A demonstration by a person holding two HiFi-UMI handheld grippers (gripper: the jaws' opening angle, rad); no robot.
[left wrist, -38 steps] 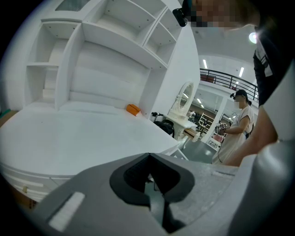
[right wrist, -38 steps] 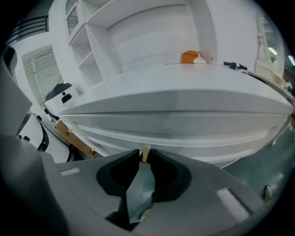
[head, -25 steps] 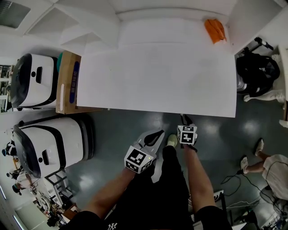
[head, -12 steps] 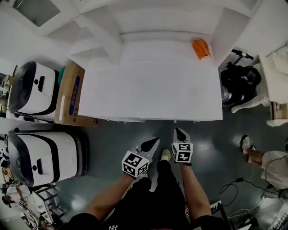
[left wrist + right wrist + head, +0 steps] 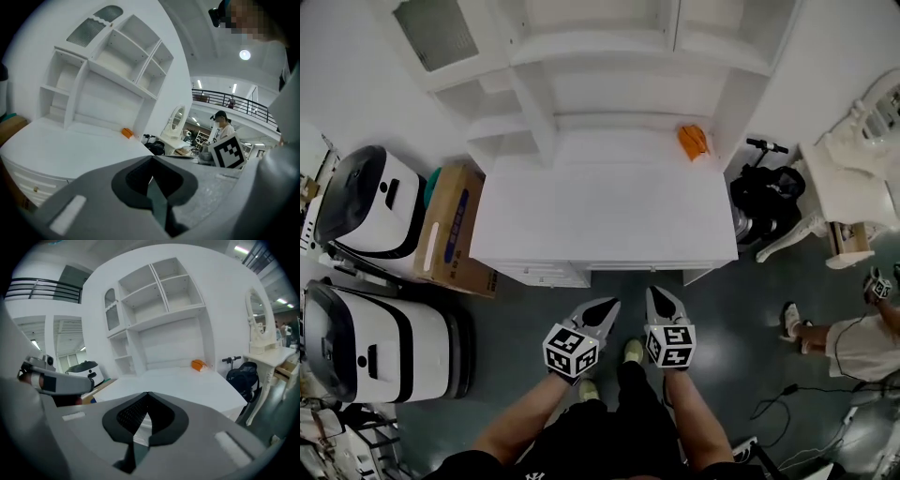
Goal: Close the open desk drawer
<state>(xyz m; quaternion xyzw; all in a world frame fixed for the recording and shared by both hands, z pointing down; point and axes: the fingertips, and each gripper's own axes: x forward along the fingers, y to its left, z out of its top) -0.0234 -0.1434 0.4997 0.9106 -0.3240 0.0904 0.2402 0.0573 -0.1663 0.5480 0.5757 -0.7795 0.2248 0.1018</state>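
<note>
The white desk (image 5: pixel 609 206) with a shelf hutch stands ahead of me. Drawer fronts (image 5: pixel 548 274) show under its front edge at the left, and from above I cannot tell how far any stands out. In the left gripper view the drawer fronts (image 5: pixel 33 185) carry small knobs. My left gripper (image 5: pixel 607 306) (image 5: pixel 151 159) and right gripper (image 5: pixel 655 293) (image 5: pixel 147 394) hover side by side over the floor just short of the desk's front edge. Both are shut and hold nothing. An orange object (image 5: pixel 694 142) (image 5: pixel 198 364) lies at the desk's back right.
A cardboard box (image 5: pixel 450 225) and two white machines (image 5: pixel 366 202) (image 5: pixel 375 342) stand left of the desk. A black bag with a scooter (image 5: pixel 764 197) and a white vanity table (image 5: pixel 853 169) are to the right. Another person (image 5: pixel 858 342) is at the far right.
The view has pulled back and up, so the hutch shelves now show. Both grippers have drawn closer together and sit farther from the desk's front edge. They stay shut.
</note>
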